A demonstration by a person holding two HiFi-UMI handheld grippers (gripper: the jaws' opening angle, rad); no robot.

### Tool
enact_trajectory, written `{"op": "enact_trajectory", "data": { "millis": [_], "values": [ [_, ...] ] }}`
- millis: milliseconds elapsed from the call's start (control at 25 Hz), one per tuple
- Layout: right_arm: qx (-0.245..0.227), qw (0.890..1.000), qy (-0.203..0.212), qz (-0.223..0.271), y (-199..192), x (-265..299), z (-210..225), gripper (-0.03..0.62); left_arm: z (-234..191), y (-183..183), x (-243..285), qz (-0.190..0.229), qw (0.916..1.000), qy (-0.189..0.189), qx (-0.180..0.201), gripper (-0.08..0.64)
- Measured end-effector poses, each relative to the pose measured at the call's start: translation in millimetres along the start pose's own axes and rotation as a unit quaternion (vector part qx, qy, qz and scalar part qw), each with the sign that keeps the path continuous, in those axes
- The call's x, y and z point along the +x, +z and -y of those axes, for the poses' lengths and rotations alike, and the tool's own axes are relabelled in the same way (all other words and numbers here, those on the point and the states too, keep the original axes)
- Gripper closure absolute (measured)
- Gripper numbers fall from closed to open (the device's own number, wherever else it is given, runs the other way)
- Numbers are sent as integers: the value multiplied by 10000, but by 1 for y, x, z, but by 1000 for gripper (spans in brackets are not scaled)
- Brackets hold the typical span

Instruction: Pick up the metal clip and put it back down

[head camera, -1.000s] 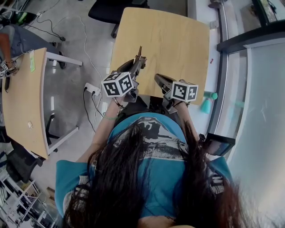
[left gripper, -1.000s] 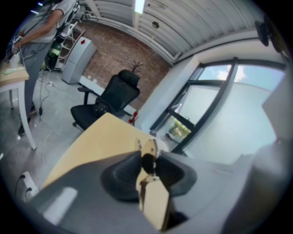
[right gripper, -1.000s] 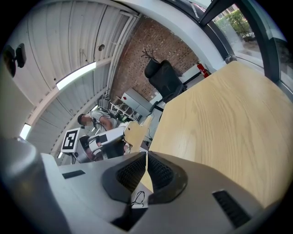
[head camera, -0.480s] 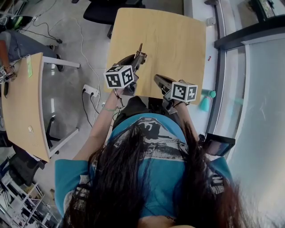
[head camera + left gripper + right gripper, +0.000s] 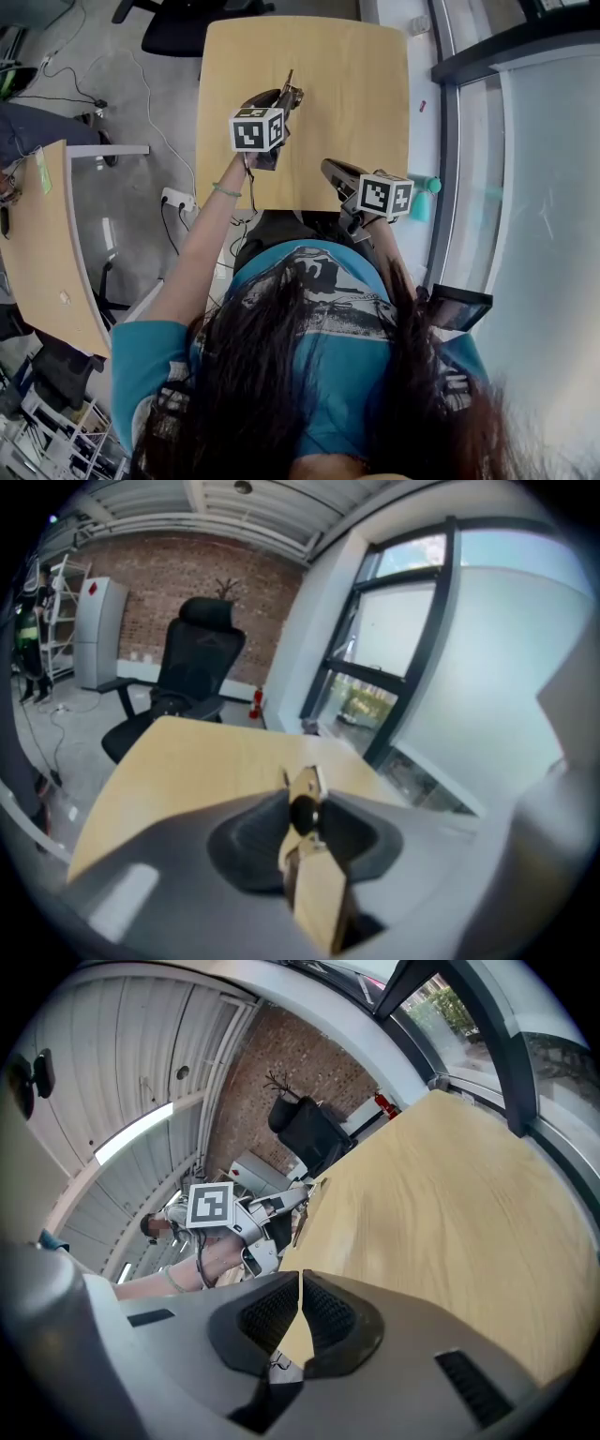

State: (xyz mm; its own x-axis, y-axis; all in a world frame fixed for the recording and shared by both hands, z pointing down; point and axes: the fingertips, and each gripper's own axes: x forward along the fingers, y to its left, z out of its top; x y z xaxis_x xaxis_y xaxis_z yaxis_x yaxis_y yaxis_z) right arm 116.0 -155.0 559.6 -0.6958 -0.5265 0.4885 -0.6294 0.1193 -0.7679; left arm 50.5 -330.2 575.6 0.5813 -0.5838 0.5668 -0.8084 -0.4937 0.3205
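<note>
The left gripper [image 5: 305, 808] has the metal clip [image 5: 307, 785] pinched between its fingers, over the wooden surface [image 5: 352, 84]. This looks like the put-down step. Next, it should lower to the surface and let go. The right gripper [image 5: 300, 1302] is empty, its fingers together.

A light wooden table [image 5: 347, 84] stands beside a dark window frame [image 5: 516, 52], with 1 black office chair [image 5: 187, 28] at its far end. A 2nd wooden table [image 5: 47, 253] sits to the left. A white power strip [image 5: 176, 199] lies on the grey floor [image 5: 131, 112] between them. A teal object [image 5: 422, 202] sits just beside the 1st table's right edge.
</note>
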Motion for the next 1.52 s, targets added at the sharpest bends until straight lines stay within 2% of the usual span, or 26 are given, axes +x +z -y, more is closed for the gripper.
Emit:
{"op": "enact_trajectory", "data": {
  "millis": [240,440,720,1000,1280,1520],
  "values": [
    [147,9998,-125,84,15,-11,21,571,-7,-8,48,-345,9976,298,516,471],
    [246,9995,-179,101,31,-9,35,570,-11,-20,76,-688,9939,388,771,471],
    [286,9994,-174,85,37,-8,38,570,-5,-25,84,-659,9925,469,918,482],
    [286,9994,-183,40,41,2,36,570,7,-39,92,-920,9931,109,712,388],
    [306,9992,-263,50,40,0,39,571,6,-34,94,-817,9953,106,500,388],
    [230,9995,-200,43,42,1,36,570,16,-17,75,-489,9986,2,195,388]
  ]
}}
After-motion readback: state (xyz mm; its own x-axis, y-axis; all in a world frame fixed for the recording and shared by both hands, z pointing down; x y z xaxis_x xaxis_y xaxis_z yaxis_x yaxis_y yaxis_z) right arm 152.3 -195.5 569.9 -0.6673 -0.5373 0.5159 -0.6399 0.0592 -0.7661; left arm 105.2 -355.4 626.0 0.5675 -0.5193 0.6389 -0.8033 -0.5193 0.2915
